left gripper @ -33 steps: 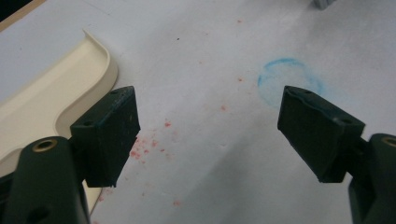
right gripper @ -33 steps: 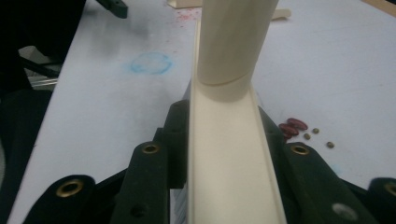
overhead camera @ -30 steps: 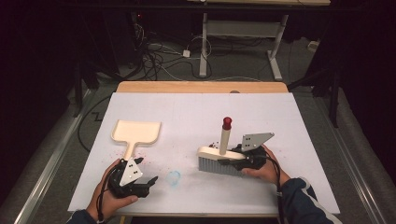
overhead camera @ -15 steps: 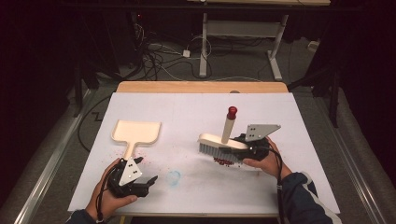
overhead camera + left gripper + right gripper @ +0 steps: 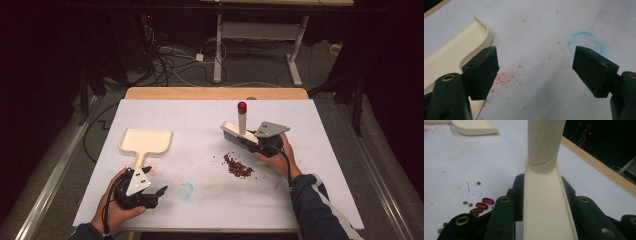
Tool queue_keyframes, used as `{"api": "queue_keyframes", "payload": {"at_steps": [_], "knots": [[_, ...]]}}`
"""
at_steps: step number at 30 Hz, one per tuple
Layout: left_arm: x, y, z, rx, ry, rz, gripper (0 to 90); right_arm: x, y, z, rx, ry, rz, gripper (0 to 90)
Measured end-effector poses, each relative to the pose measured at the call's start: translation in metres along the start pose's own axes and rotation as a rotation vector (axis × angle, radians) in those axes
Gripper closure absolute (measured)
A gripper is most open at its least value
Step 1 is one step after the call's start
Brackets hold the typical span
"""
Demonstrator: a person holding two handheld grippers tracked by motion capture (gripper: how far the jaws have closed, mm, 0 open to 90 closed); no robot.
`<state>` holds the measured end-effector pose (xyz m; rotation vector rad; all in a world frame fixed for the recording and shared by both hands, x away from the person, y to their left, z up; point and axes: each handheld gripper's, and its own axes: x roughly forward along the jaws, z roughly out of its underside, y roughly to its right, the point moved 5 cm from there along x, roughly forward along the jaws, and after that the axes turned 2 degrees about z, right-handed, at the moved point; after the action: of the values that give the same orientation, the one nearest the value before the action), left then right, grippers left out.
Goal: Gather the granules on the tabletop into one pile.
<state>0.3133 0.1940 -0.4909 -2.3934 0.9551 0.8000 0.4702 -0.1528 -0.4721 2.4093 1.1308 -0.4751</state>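
A cream brush with an upright handle and a red tip is held over the white table cover, right of centre. My right gripper is shut on its back; in the right gripper view the black jaws clamp the cream brush body. A small pile of red beans lies just in front of the brush, and the beans appear low on the left of that view. A cream dustpan lies flat at the left. My left gripper rests near the front edge, open and empty, beside the dustpan's handle.
A faint blue ring is drawn on the cover near the left gripper, and red crumbs are scattered by the dustpan. The table's wooden back edge borders a dark floor with cables and desk legs.
My right gripper has carried the brush away from the person, toward the far side, uncovering the bean pile. The left gripper and dustpan have stayed put.
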Motion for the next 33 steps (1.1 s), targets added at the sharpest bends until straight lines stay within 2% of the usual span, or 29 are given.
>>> {"api": "queue_keyframes", "payload": {"at_steps": [3, 6, 9, 17, 21, 26, 29, 30, 33], "knots": [[0.001, 0.001, 0.000, 0.001, -0.001, 0.005, 20.5, 0.002, -0.002, 0.002, 0.027, 0.021, -0.032, 67.7], [0.002, 0.003, 0.001, 0.008, -0.010, 0.011, 20.6, -0.003, -0.008, 0.006, 0.026, 0.036, -0.080, 67.7], [0.003, 0.006, 0.001, 0.019, -0.017, 0.019, 20.6, -0.012, -0.019, 0.010, -0.026, 0.023, -0.121, 67.2], [0.003, 0.007, -0.001, 0.027, -0.017, 0.015, 20.6, -0.040, -0.038, 0.017, -0.100, 0.026, -0.214, 67.4], [0.002, 0.006, -0.001, 0.025, -0.009, 0.014, 20.6, -0.047, -0.036, 0.016, -0.109, 0.031, -0.193, 67.6], [0.001, 0.005, -0.002, 0.028, -0.007, 0.011, 20.6, -0.047, -0.029, 0.004, -0.047, 0.064, -0.129, 67.7], [0.001, 0.004, -0.002, 0.025, -0.005, 0.011, 20.6, -0.045, -0.032, -0.009, -0.030, 0.083, -0.120, 67.7], [0.001, 0.004, -0.002, 0.025, -0.006, 0.011, 20.6, -0.044, -0.035, -0.013, -0.029, 0.088, -0.132, 67.7], [0.002, 0.005, -0.002, 0.029, -0.009, 0.013, 20.6, -0.033, -0.042, -0.024, -0.005, 0.060, -0.135, 67.7]]}}
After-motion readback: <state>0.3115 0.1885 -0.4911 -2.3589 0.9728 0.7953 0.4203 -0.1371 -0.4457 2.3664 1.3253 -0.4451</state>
